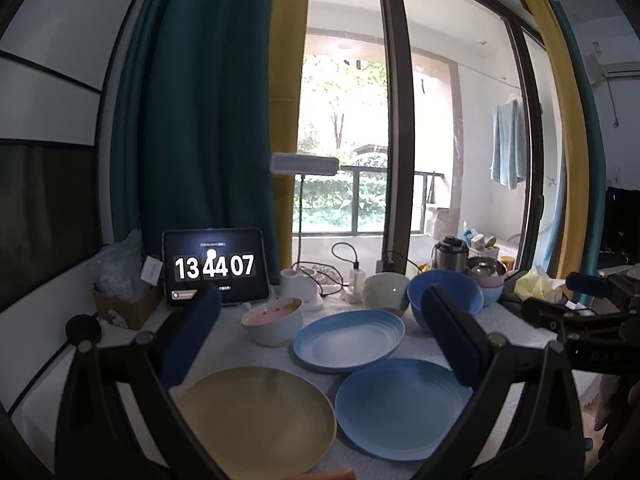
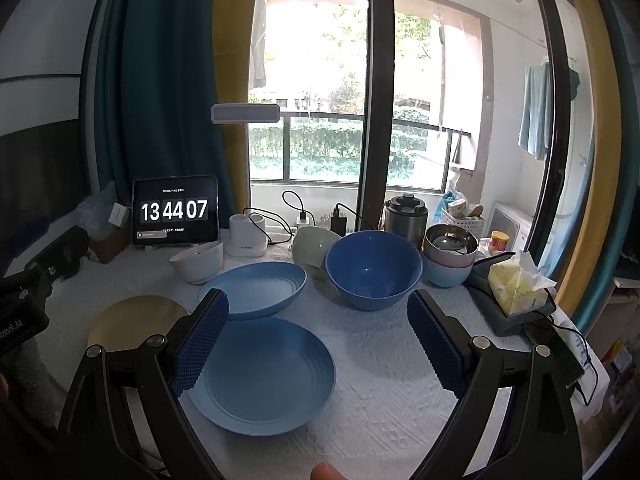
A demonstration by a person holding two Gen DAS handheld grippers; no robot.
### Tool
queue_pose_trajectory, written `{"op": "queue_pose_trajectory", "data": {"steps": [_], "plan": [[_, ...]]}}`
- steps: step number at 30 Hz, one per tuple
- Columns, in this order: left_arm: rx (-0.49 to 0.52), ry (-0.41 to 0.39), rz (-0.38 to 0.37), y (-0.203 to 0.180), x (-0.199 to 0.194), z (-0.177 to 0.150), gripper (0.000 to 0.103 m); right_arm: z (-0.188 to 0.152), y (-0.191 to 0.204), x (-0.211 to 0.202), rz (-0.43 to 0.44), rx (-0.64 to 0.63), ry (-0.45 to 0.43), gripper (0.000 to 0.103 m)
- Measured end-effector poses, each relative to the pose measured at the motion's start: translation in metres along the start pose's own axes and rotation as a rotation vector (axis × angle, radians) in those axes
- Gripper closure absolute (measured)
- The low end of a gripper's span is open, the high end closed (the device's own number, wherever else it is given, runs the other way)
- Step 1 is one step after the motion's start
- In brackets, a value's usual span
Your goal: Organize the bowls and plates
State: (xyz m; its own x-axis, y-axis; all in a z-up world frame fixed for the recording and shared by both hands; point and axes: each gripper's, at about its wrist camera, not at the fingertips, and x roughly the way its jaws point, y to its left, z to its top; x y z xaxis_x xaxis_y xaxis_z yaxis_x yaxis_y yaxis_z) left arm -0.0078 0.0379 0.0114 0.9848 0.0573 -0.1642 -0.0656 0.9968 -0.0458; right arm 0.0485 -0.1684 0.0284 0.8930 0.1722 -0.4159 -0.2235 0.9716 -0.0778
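On the white tablecloth lie a yellow plate (image 1: 256, 420) (image 2: 136, 320), a near blue plate (image 1: 400, 408) (image 2: 264, 376) and a far blue plate (image 1: 348, 340) (image 2: 256, 288). Behind them stand a white bowl with pink inside (image 1: 272, 320) (image 2: 198, 262), a pale green bowl (image 1: 384, 292) (image 2: 312, 244), a dark blue bowl (image 1: 452, 292) (image 2: 374, 270) and a steel bowl stacked in pink and light blue bowls (image 2: 450, 256). My left gripper (image 1: 320, 340) hovers open above the plates. My right gripper (image 2: 320, 340) is open too, above the near blue plate and the cloth. Neither holds anything.
A tablet clock (image 1: 216, 266) (image 2: 175, 210), a white lamp base (image 2: 248, 236), chargers with cables, a steel canister (image 2: 406, 216) and a tissue pack (image 2: 518, 288) line the table's back and right. A window stands behind. The right gripper's body (image 1: 580, 312) shows at the left view's right edge.
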Motion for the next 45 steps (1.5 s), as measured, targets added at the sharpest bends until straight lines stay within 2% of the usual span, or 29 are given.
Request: {"op": "queue_pose_trajectory", "data": {"steps": [25, 45], "plan": [[-0.017, -0.014, 0.011, 0.013, -0.008, 0.0, 0.002, -0.001, 0.009, -0.007, 0.003, -0.012, -0.002, 0.009], [-0.033, -0.009, 0.015, 0.026, -0.003, -0.003, 0.002, 0.001, 0.026, 0.003, 0.004, -0.034, 0.015, 0.009]]}}
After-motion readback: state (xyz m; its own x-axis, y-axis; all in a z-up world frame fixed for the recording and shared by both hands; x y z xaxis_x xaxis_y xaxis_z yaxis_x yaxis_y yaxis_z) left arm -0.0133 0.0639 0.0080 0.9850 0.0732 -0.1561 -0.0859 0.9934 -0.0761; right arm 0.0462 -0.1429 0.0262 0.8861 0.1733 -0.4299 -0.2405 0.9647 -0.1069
